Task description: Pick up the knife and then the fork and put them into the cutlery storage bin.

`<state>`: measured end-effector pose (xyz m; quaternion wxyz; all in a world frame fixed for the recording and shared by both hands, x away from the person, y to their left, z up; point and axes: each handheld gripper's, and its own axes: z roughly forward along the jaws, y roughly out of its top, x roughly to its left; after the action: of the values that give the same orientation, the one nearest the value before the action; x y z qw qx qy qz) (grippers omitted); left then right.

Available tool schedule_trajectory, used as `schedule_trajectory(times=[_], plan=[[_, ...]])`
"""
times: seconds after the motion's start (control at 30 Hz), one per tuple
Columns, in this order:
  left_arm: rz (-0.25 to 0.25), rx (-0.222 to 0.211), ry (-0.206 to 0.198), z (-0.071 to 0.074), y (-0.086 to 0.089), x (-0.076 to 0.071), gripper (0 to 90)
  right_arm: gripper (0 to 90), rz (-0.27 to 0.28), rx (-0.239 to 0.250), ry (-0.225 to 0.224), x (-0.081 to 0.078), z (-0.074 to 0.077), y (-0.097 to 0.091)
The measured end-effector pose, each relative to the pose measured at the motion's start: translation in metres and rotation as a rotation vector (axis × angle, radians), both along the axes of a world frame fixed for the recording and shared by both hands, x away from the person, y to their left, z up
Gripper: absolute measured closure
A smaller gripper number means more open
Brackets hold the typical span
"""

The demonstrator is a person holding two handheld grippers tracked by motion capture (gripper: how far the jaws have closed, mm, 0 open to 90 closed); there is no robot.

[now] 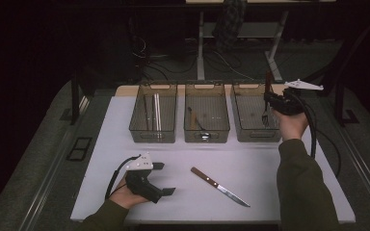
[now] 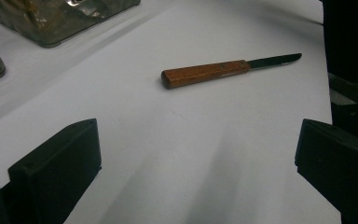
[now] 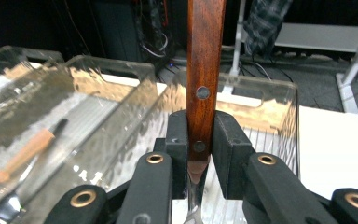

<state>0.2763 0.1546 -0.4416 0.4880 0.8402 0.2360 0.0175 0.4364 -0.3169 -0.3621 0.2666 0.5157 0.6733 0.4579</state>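
Observation:
My right gripper is shut on a wooden-handled fork, holding it upright over the right bin with the tines down inside. In the right gripper view the jaws of the right gripper pinch the fork's brown handle near its lower rivets. A wooden-handled knife lies flat on the white table, blade toward the front right. My left gripper rests on the table left of the knife, open and empty. The knife lies ahead of the left gripper in the left gripper view.
Three clear bins stand in a row at the back of the table. The left bin holds metal utensils, the middle bin holds a wooden-handled utensil. Table legs and cables lie on the floor beyond. The table's right edge is close to my right forearm.

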Motion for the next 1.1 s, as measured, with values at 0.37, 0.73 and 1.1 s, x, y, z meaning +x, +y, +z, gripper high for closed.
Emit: schedule_trajectory(times=[0.37,0.73,1.1], plan=[[-0.003,0.003,0.001,0.0,0.0,0.0,0.0,76.4,-0.006,-0.01,0.067,0.001,-0.022,0.0],[-0.004,0.004,0.001,-0.001,0.0,0.0,0.0,58.3,0.001,0.011,0.078,-0.001,-0.021,0.004],[-0.005,0.012,0.003,-0.001,-0.001,0.0,0.0,42.7,0.103,0.041,0.08,-0.026,0.0,0.002]])
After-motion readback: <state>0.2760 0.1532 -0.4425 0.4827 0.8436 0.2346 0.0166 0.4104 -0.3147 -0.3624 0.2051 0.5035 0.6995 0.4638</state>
